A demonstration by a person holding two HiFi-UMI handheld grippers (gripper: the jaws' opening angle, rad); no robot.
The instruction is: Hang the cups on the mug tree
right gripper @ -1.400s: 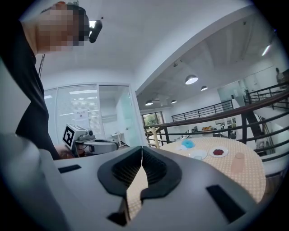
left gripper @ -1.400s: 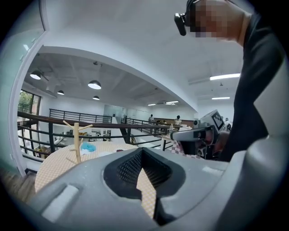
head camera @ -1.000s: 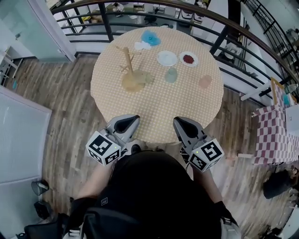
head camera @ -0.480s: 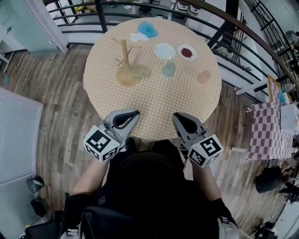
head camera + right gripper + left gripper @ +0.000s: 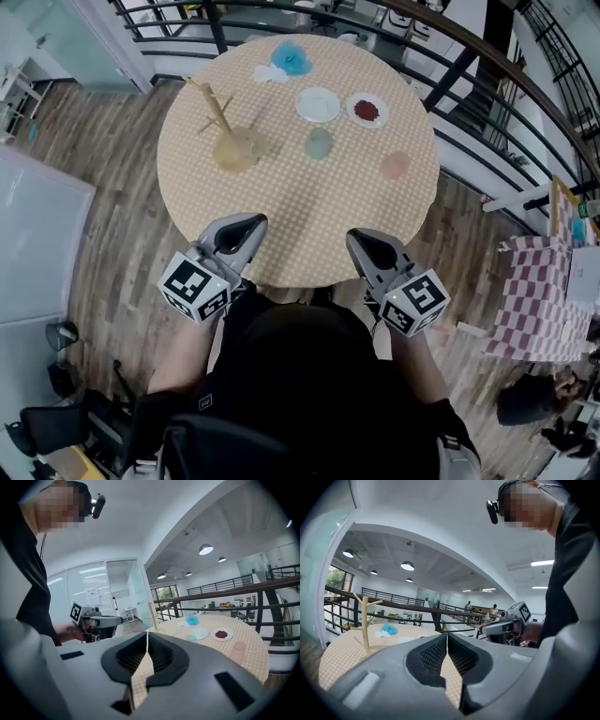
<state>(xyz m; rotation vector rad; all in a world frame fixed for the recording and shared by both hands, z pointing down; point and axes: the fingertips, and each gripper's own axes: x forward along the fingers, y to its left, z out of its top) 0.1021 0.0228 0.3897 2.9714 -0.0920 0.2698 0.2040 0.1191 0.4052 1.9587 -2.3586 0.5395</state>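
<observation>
A wooden mug tree (image 5: 223,120) stands bare at the left back of the round checked table (image 5: 281,225). A pale green cup (image 5: 319,142) sits near the middle and a pink cup (image 5: 395,165) to its right. My left gripper (image 5: 251,223) and right gripper (image 5: 357,241) hover side by side over the table's near edge, far from the cups. Both are shut with nothing between the pads. The mug tree (image 5: 364,620) stands ahead to the left in the left gripper view. In the right gripper view the green cup (image 5: 191,638) and pink cup (image 5: 239,649) are ahead to the right.
A white plate (image 5: 318,104), a plate with red food (image 5: 367,110), a blue object (image 5: 290,58) and a white one (image 5: 270,73) lie at the table's back. A dark railing (image 5: 450,75) curves behind it. Wooden floor surrounds the table, with a checked cloth (image 5: 534,300) at the right.
Both grippers have moved forward toward the table's near edge, jaws still shut. The head view has shifted, so the table and mug tree now sit further left.
</observation>
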